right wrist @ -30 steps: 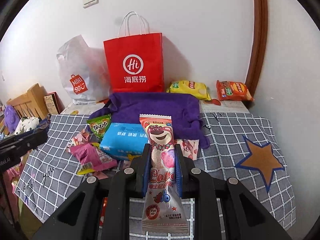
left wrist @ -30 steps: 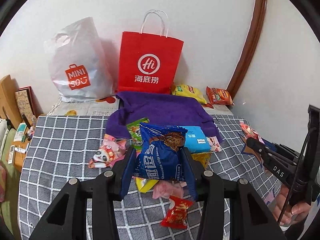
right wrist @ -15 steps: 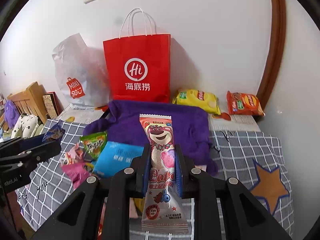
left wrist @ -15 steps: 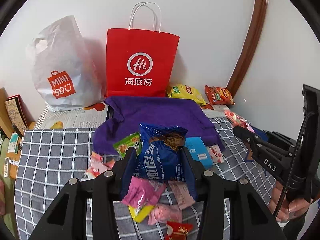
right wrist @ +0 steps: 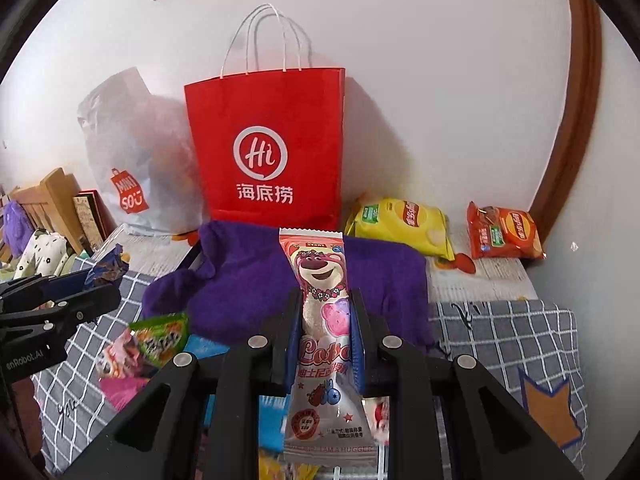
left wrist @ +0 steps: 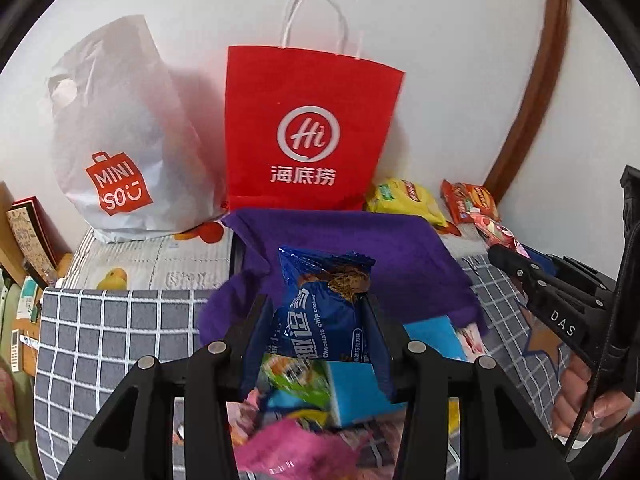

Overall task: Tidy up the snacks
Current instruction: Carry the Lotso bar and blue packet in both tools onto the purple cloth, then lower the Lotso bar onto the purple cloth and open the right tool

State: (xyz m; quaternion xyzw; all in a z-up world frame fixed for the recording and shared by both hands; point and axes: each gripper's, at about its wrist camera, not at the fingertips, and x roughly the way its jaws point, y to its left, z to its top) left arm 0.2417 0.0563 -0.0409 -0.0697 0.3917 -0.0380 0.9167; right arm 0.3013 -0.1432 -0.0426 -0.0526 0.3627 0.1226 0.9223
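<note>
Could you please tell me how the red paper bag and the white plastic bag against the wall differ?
The red paper bag is stiff and flat-faced with a straight top edge; the white plastic bag is soft, rounded and crumpled. The red paper bag has white cord handles, the white plastic bag a cut-out handle hole. The red one bears a white circular logo, the white one an orange-red logo. Both stand against the wall.

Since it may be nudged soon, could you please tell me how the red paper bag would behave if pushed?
The red bag stands tall and upright by the wall, so it would likely tip rather than slide. It looks like thin paper, probably light. Its contents are hidden.
</note>
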